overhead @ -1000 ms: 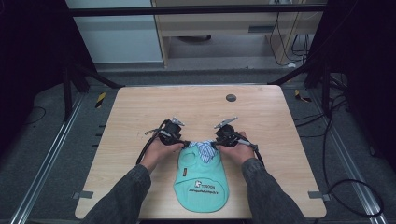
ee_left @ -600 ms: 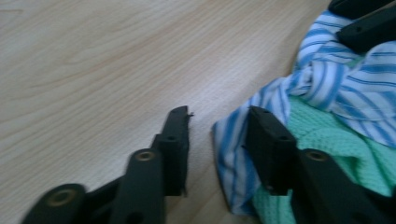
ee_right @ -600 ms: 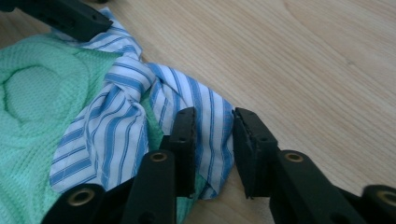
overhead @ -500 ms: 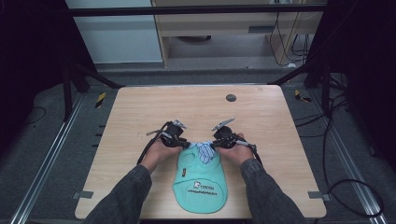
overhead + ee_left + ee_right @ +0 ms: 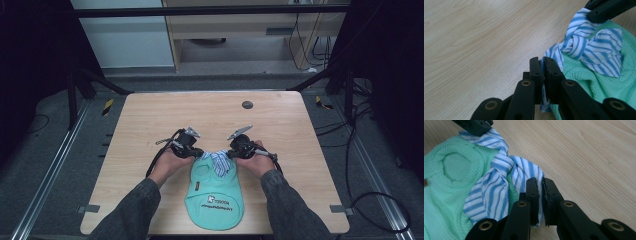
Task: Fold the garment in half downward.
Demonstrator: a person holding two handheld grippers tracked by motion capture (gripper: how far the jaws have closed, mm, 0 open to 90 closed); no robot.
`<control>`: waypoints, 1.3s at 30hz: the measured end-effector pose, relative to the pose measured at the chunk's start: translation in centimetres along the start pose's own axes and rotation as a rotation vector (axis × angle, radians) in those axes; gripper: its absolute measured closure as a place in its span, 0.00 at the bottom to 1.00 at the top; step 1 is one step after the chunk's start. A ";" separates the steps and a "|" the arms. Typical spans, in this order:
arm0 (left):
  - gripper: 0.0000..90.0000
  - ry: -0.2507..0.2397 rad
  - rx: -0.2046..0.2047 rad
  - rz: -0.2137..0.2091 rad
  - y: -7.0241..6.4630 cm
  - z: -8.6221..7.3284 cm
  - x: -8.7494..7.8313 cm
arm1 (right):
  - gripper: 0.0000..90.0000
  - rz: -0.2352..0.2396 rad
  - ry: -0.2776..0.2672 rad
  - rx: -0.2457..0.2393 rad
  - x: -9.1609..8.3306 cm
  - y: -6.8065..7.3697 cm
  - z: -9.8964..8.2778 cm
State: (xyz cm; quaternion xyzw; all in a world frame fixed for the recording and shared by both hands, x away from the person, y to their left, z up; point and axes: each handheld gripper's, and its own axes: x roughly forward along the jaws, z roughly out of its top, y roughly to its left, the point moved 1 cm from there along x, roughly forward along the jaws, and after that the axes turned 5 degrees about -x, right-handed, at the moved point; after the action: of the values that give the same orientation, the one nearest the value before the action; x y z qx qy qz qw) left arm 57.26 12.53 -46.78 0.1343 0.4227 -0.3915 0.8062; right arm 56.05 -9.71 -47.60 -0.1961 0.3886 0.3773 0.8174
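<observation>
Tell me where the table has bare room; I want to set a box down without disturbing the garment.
The far half of the table is bare apart from a small dark disc. The strips at the left and right edges are free too. The near middle is crowded: the green garment, both tools clamped on its striped collar, and both forearms.

The light wooden surface (image 5: 210,115) stands in the middle of the room on grey carpet (image 5: 47,165), with a small dark round disc (image 5: 247,104) set into it toward twelve o'clock. Metal rails (image 5: 47,187) run along the floor at nine and three o'clock. Black frame struts (image 5: 102,82) slant down to the far corners, under a dark bar (image 5: 210,11) crossing at twelve. Behind it sit a pale panel (image 5: 125,42) and a light wood cabinet (image 5: 235,30). Black cables (image 5: 385,200) loop over the floor at four o'clock. Yellow-and-black striped tape (image 5: 107,106) marks the floor at ten and two. Both sides fall into deep shadow.
</observation>
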 end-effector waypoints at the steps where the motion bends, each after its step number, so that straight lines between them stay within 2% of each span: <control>1: 0.95 -0.006 0.007 -0.002 -0.2 0.1 -0.2 | 0.93 -0.001 -0.003 -0.008 -0.2 0.0 0.1; 4: 0.95 -0.018 0.029 -0.002 -0.5 0.4 -1.0 | 0.94 -0.001 -0.014 -0.027 -1.2 0.2 0.3; 5: 0.95 -0.031 0.030 -0.005 -0.7 0.5 -1.5 | 0.94 0.002 -0.026 -0.033 -1.9 0.2 0.5; 10: 0.95 -0.042 0.040 -0.013 -1.0 0.8 -2.2 | 0.94 0.001 -0.045 -0.045 -3.1 0.3 0.6; 15: 0.96 -0.039 0.062 -0.010 -1.2 1.1 -2.6 | 0.94 0.002 -0.048 -0.061 -3.6 0.3 0.9; 30: 0.95 -0.057 0.094 -0.010 -1.5 1.9 -4.0 | 0.94 -0.004 -0.060 -0.093 -5.0 0.4 1.6; 35: 0.95 -0.086 0.092 -0.011 -1.7 2.0 -4.8 | 0.94 0.008 -0.069 -0.099 -5.6 0.6 1.9; 39: 0.96 -0.084 0.114 -0.011 -2.1 2.2 -5.3 | 0.94 0.005 -0.070 -0.116 -6.3 0.7 1.9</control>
State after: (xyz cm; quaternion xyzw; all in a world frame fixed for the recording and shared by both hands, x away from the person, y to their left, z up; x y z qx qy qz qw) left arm 55.20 12.72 -41.08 0.1612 0.3663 -0.4245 0.8122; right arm 53.84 -11.02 -41.50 -0.2287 0.3377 0.4079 0.8169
